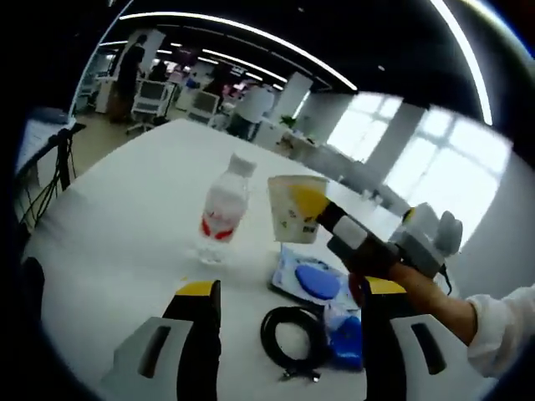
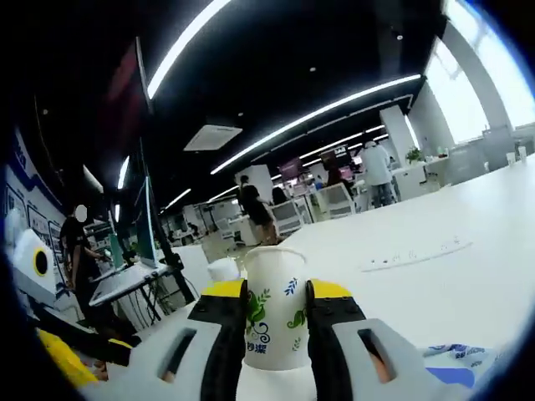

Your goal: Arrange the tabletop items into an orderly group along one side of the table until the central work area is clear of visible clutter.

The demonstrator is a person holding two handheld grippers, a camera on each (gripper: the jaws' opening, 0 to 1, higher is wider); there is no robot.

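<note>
my right hand-held gripper [image 2: 277,322] pinches the paper cup [image 2: 274,307], lifted beside the water bottle [image 1: 222,209]. left hand-held gripper [image 1: 282,334] is spread. next i'd set the cup down near the bottle.

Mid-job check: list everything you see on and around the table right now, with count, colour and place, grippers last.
Paper cup: one, white with green leaf print, lifted off the table between the right gripper's fingers.
Water bottle: one, clear with white cap and red label, upright mid-table.
Blue-and-white pack: one, flat on the table below the cup in the left gripper view.
Cable: one, black, coiled, beside the pack.
Blue object: one, next to the cable; too unclear to name.
Table: one, white.
Background: people, chairs and desks, far off.
Left gripper: yellow-tipped fingers apart, holding nothing.
Right gripper: yellow-tipped fingers shut on the paper cup.
Hand: one, behind the right gripper, white sleeve.
</note>
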